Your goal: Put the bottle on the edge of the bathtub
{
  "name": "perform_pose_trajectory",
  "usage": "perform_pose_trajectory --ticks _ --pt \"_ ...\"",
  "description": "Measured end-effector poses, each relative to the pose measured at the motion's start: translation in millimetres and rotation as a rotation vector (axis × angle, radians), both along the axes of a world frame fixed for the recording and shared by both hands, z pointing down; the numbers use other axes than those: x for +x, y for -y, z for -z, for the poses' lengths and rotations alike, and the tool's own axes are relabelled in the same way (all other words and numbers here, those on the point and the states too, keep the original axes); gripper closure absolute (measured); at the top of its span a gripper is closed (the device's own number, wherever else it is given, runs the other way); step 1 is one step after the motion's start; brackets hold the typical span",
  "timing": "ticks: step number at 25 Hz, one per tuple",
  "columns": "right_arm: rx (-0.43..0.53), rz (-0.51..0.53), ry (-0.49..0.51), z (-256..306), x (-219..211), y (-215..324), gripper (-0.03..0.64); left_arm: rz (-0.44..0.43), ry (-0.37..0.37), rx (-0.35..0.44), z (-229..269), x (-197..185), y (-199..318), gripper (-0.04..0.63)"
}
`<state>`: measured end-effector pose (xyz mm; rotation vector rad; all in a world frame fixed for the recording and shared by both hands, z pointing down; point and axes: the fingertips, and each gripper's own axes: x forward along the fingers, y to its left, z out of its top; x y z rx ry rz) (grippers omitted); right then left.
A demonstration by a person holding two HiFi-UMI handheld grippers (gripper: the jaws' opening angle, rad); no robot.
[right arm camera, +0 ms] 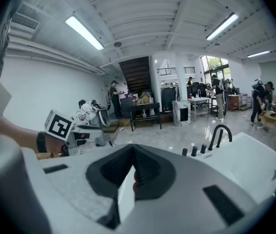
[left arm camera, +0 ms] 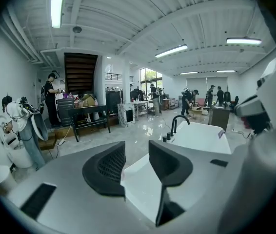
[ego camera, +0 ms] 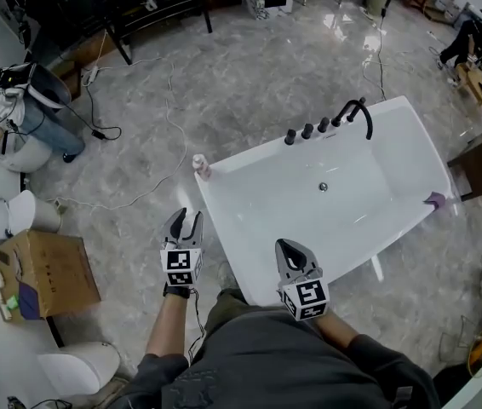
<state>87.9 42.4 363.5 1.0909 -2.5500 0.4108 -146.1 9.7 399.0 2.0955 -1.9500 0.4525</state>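
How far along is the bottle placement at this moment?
Done, by the look of it: the small bottle stands upright on the corner of the bathtub rim, free of both claws. In hand: nothing. The left claw is open and empty, the right claw is shut on nothing, and both are held short of the tub's near end. Left: nothing visible, though how securely the bottle sits can't be judged from here.

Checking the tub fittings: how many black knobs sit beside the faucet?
3, in a row on the tub rim, left of the faucet in the head view: left knob, middle knob, right knob nearest the faucet. None looks hidden.
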Motion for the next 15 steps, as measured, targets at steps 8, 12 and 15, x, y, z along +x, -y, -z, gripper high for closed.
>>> perform_pose_trajectory --ticks 8,12,15 --pt "0.050 0.008 0.045 26.4 16.7 -2.5 0.615 0.010 0.027 0.057 49.8 30.6 -37.9 0.496" --pt "0.065 0.013 0.052 32.7 22.7 -3.1 0.615 0.020 0.031 0.079 66.0 40.3 -48.9 0.521" --pt "0.077 0.022 0.062 36.0 24.3 -1.7 0.615 0.026 0.039 0.091 71.5 45.9 -54.5 0.549"
